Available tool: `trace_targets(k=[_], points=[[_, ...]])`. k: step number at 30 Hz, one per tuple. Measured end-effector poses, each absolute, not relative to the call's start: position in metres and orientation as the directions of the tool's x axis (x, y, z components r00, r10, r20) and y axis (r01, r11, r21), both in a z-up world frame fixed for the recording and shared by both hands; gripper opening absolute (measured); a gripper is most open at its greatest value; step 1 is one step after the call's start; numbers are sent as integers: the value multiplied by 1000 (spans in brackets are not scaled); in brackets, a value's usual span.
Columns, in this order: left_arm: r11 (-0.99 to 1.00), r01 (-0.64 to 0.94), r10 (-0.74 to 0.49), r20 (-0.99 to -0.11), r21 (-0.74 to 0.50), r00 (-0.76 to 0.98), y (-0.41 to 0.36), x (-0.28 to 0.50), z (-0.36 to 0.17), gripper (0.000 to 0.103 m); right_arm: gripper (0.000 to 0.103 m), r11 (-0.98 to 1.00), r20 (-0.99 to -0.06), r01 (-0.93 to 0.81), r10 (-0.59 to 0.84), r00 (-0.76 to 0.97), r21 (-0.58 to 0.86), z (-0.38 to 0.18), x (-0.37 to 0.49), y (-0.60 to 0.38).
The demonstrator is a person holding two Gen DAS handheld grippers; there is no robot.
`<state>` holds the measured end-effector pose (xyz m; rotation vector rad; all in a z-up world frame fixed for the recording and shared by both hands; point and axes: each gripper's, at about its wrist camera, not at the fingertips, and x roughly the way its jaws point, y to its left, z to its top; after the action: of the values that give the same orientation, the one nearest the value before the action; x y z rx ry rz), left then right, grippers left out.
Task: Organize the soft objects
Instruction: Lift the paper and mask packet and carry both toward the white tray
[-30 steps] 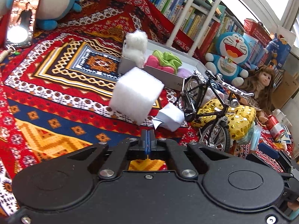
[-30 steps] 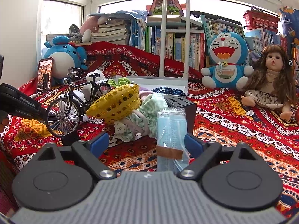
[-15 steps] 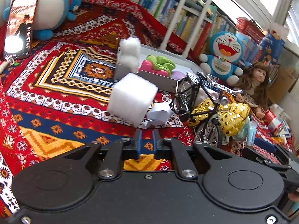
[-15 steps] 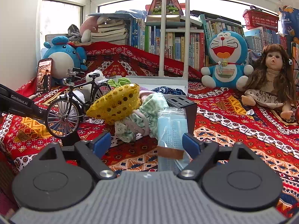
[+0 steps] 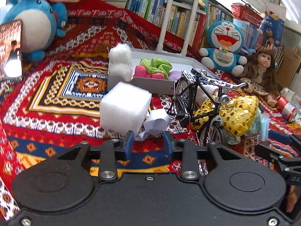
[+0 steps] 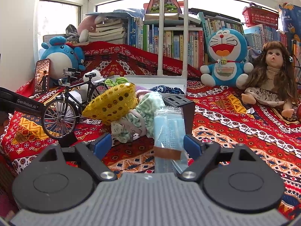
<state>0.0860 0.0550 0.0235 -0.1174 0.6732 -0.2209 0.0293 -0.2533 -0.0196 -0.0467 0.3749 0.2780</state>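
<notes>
As my left gripper [image 5: 148, 143] opens its jaws in front of the crumpled white paper ball [image 5: 157, 121], nothing sits between them, and they could push the big white foam cube [image 5: 125, 109] away instead of catching anything. My right gripper [image 6: 146, 145] stands wide around the clear bag of blue face masks [image 6: 168, 131], not pressing it. Only the left view looks inside the white cardboard tray [image 5: 150, 82], where soft things lie.

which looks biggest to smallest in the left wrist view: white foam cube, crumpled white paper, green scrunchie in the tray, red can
1. white foam cube, clearly the largest, though it is also nearest the camera.
2. green scrunchie.
3. crumpled white paper, close to the scrunchie in apparent size, so this order is unsure.
4. red can, partly cut off from view.
</notes>
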Motion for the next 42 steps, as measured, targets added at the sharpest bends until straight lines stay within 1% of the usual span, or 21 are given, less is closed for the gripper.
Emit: trace_targets(k=[2,4,5,6,8,20,28,29,34,35,36,38,42], points=[[971,170,-237,-619,-166,749,52,93,20,33,90,961,-368,-277,260,893,7,-20,30,-253],[974,164,-226,-625,-156,748,50,98,16,19,90,961,-368,-277,260,893,7,-20,31,-253],[977,157,-211,-628,-141,749,49,99,15,10,90,961,-367,-276,259,893,6,-20,30,-252],[980,152,-199,-634,-129,747,49,101,14,5,90,961,-367,-276,259,893,6,-20,31,-252],[981,146,-193,-630,-126,752,48,100,13,3,90,961,-368,-276,259,893,6,-20,31,-253],[984,129,-180,-625,-126,760,68,75,22,2,90,962,-362,-272,257,896,11,-20,31,-251],[986,111,-164,-638,-123,752,85,49,23,3,90,964,-361,-266,254,897,18,-19,31,-250],[986,111,-163,-641,-122,750,87,47,23,3,90,964,-360,-265,254,898,20,-19,31,-252],[987,101,-160,-635,-128,756,91,40,25,14,90,966,-356,-259,251,900,26,-19,31,-252],[986,104,-162,-631,-128,759,91,39,26,21,90,966,-356,-257,250,901,27,-20,31,-252],[986,107,-164,-626,-129,763,90,39,27,33,90,967,-356,-255,248,901,28,-19,32,-253],[985,111,-168,-615,-130,771,87,39,29,45,90,968,-355,-249,244,902,32,-20,32,-253],[984,122,-177,-610,-132,772,80,43,30,46,90,970,-351,-237,239,905,50,-21,32,-257]])
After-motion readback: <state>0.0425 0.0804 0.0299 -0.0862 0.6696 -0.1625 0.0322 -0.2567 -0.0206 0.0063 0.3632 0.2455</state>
